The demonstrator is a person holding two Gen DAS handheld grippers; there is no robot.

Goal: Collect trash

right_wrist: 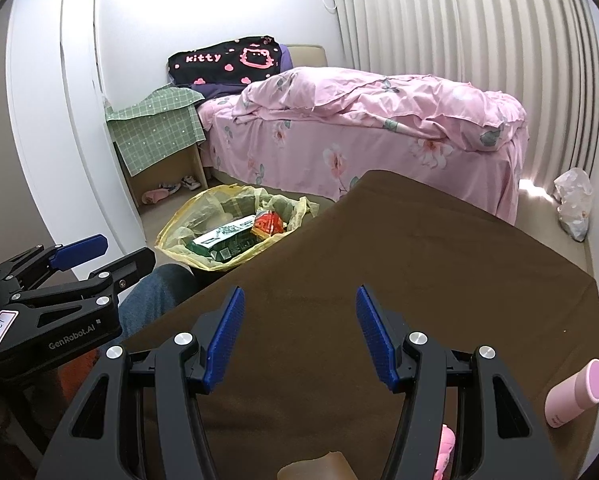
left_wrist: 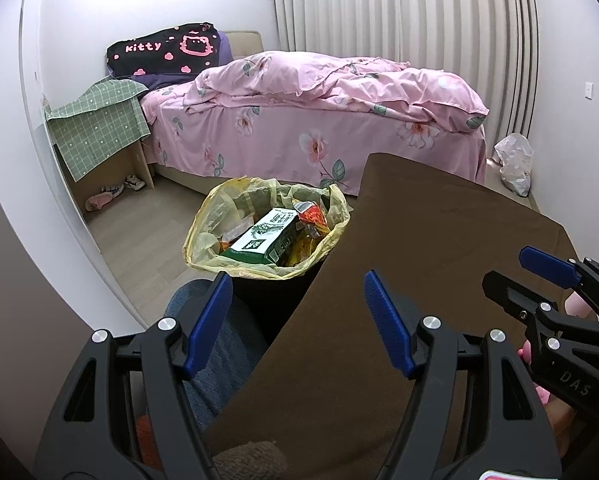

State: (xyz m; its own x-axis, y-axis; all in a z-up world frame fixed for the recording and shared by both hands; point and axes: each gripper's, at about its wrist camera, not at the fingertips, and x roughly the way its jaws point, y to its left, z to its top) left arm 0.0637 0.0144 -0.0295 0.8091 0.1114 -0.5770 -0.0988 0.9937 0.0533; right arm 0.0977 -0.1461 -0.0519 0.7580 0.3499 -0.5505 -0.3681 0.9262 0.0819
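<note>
A black bin lined with a yellow bag (left_wrist: 203, 232) stands on the floor beside a brown-covered table (left_wrist: 439, 248). It holds a green and white box (left_wrist: 267, 238) and red-orange snack wrappers (left_wrist: 311, 216). The bin also shows in the right wrist view (right_wrist: 171, 232). My left gripper (left_wrist: 299, 320) is open and empty, over the table's left edge near the bin. My right gripper (right_wrist: 299, 328) is open and empty above the table. In the left wrist view the right gripper (left_wrist: 539, 276) shows at the right, open. In the right wrist view the left gripper (right_wrist: 99, 256) shows at the left.
A pink cylindrical bottle (right_wrist: 575, 392) lies on the table at the right. A pink object (right_wrist: 445, 452) sits by the right gripper's base. A bed with a pink floral cover (left_wrist: 319, 120) stands behind. A white plastic bag (right_wrist: 575, 204) lies on the floor by the curtain. A blue-jeaned knee (left_wrist: 219, 340) is below the left gripper.
</note>
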